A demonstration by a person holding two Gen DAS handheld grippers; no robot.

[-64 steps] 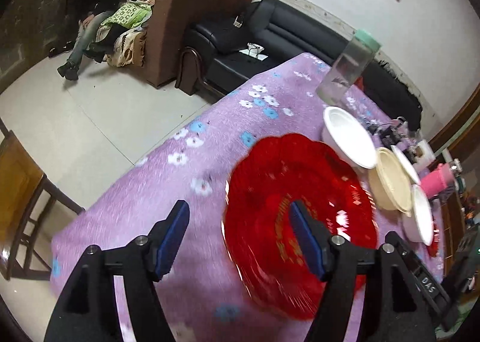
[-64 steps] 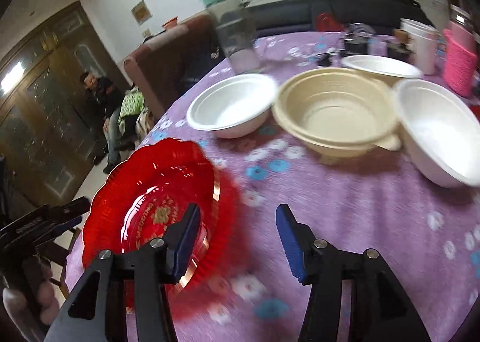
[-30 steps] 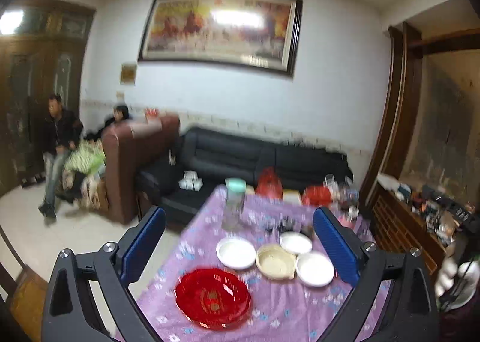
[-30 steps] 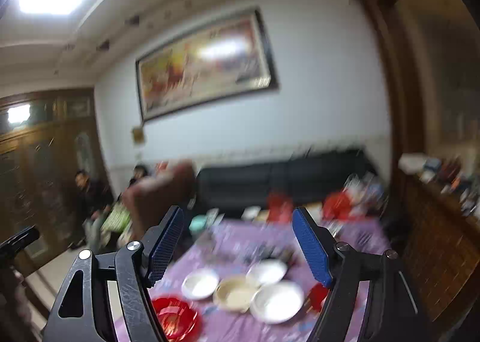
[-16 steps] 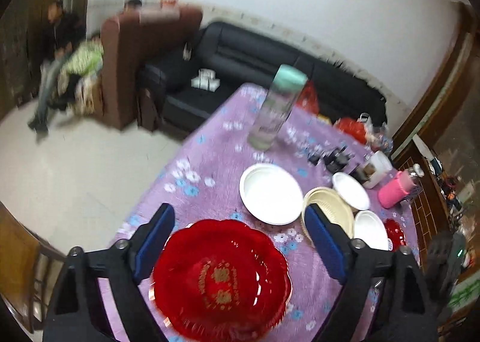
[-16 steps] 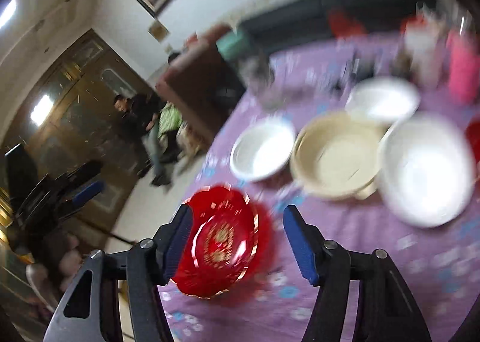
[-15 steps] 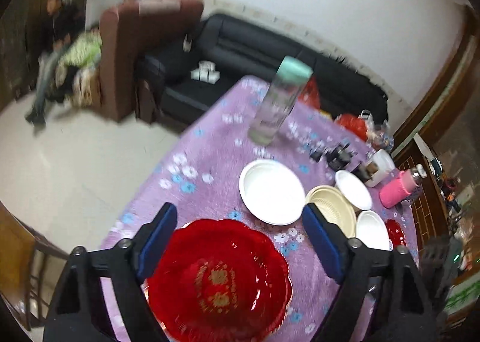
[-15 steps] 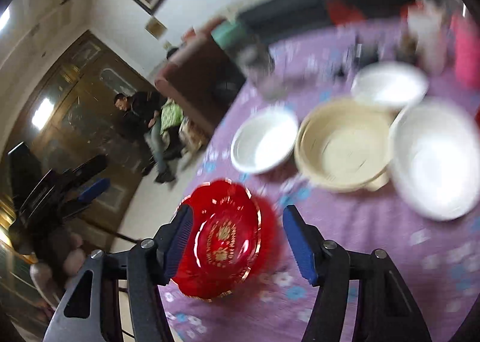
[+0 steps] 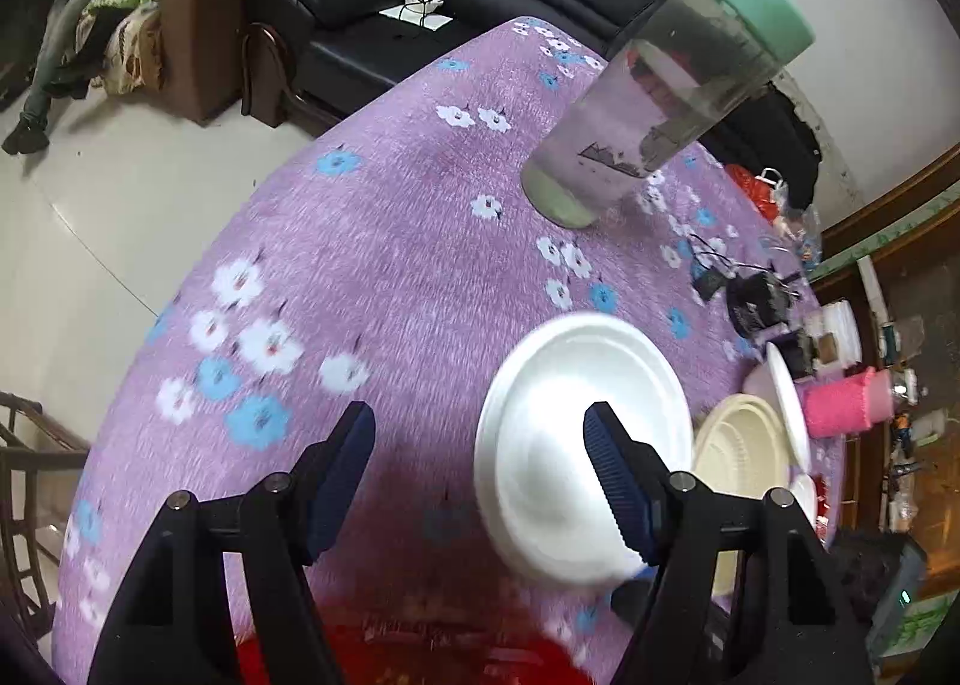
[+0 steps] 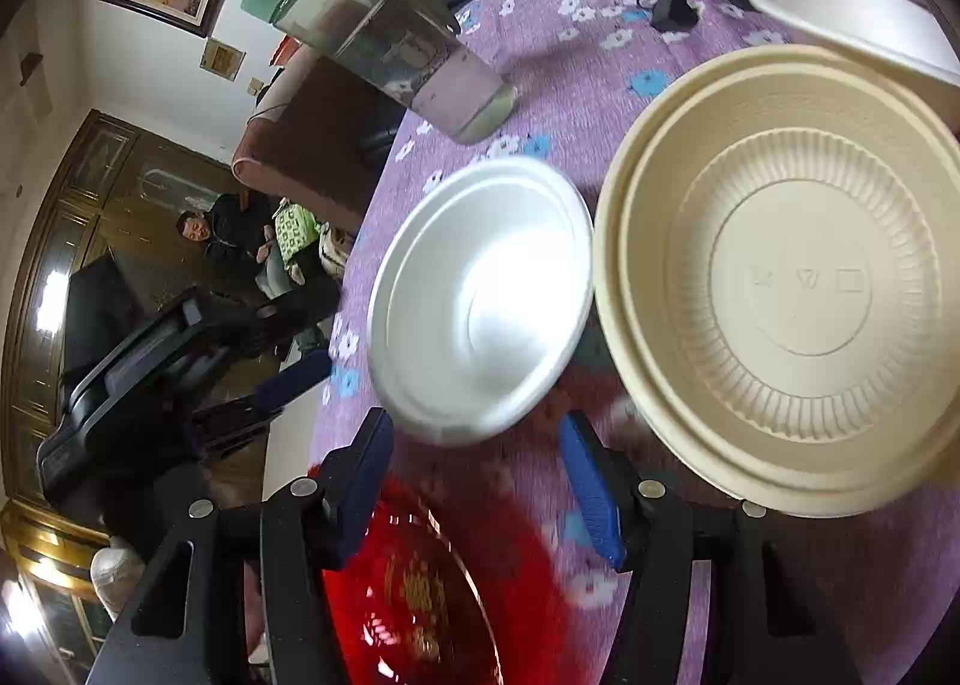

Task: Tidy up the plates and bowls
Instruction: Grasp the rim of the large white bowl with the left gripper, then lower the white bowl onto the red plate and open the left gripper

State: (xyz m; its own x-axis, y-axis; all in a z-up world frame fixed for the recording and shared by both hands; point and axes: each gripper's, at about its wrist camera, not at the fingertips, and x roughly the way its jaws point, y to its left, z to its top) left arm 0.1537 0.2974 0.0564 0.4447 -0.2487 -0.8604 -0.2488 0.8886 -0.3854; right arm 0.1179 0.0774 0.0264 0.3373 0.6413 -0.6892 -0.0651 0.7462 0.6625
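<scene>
The white bowl [image 9: 579,445] is seen on the purple flowered tablecloth [image 9: 372,241], just beside the beige bowl [image 10: 786,277], with the red plate [image 10: 420,589] lying nearer the cameras. Half a second ago all the dishes were viewed from higher up and looked small; now the white bowl fills the middle of both views. The left gripper [image 9: 480,475] is held with its jaws apart, just closed somewhat, one finger over the bowl and nothing clamped. The right gripper [image 10: 477,487] is likewise parted, narrowed a little, with only the bowl's near rim between its fingers; contact cannot be judged. The red plate is blurred and cut off by the lower edge. A green-lidded jar [image 9: 660,84] stands behind.
</scene>
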